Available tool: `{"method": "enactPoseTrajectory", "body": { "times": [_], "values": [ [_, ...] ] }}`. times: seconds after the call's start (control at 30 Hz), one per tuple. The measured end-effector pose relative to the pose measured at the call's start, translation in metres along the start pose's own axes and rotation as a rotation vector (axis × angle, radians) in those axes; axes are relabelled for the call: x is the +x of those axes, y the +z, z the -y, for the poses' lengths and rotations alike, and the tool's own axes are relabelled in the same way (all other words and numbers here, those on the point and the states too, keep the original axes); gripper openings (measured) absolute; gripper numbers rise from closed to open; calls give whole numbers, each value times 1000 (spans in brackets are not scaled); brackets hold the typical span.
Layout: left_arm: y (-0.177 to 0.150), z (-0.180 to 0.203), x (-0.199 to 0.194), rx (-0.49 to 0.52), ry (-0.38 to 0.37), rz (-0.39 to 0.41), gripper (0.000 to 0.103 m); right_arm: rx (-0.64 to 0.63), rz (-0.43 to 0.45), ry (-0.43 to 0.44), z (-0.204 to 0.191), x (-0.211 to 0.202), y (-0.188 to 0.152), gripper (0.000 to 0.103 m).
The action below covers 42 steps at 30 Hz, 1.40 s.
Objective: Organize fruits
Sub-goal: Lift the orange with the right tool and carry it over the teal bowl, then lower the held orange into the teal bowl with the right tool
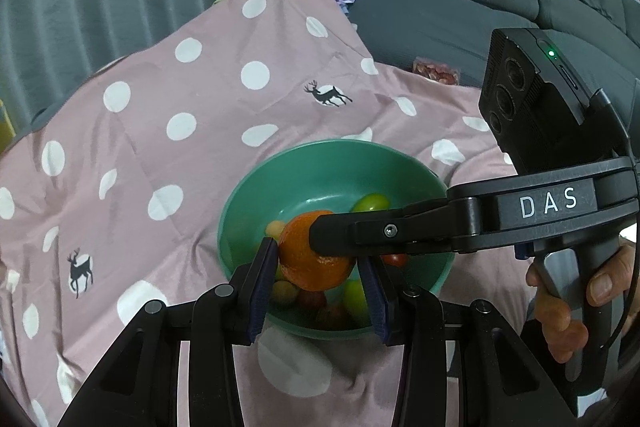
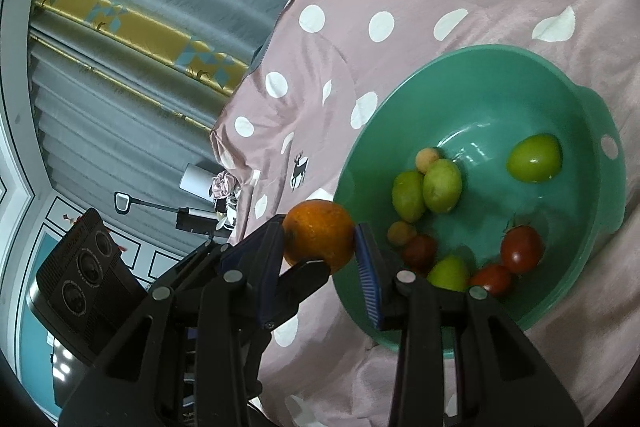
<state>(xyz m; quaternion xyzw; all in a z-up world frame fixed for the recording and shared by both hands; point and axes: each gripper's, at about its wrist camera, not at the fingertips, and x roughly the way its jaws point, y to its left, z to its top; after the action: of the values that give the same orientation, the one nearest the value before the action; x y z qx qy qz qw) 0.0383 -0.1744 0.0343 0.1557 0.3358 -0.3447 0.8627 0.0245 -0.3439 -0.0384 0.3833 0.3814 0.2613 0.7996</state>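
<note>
the orange (image 2: 319,235) is up in the air just over the near edge of the green bowl (image 2: 476,75), and both tools seem to have it at once. in the right wrist view the right gripper (image 2: 320,251) has its two blue pads pressed on the sides of the orange. in the left wrist view the left gripper (image 1: 316,267) has its left pad on the orange, while the right pad sits close beside it — it is hard to tell if that one really touches. it looks like a hand-over from one tool to the other, but which way cannot be told.

most of the job looks done. the bowl already holds green fruits (image 2: 534,158), small yellow fruits (image 2: 425,159) and red tomatoes (image 2: 521,249). no other loose fruit shows on the pink dotted cloth (image 1: 160,87), so the orange may be the last one — it only needs to go down into the bowl and be let go.
</note>
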Motion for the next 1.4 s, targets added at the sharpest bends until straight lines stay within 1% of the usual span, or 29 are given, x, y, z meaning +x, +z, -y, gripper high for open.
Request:
{"method": "enactPoseTrajectory", "body": {
  "times": [0.53,1.4],
  "values": [
    [5,0,18,-15,-27,-22,42,18,0,-23,15,-1,9,37],
    [17,-5,39,-29,-58,-49,42,-17,-18,-109,14,2,25,37]
  ]
}}
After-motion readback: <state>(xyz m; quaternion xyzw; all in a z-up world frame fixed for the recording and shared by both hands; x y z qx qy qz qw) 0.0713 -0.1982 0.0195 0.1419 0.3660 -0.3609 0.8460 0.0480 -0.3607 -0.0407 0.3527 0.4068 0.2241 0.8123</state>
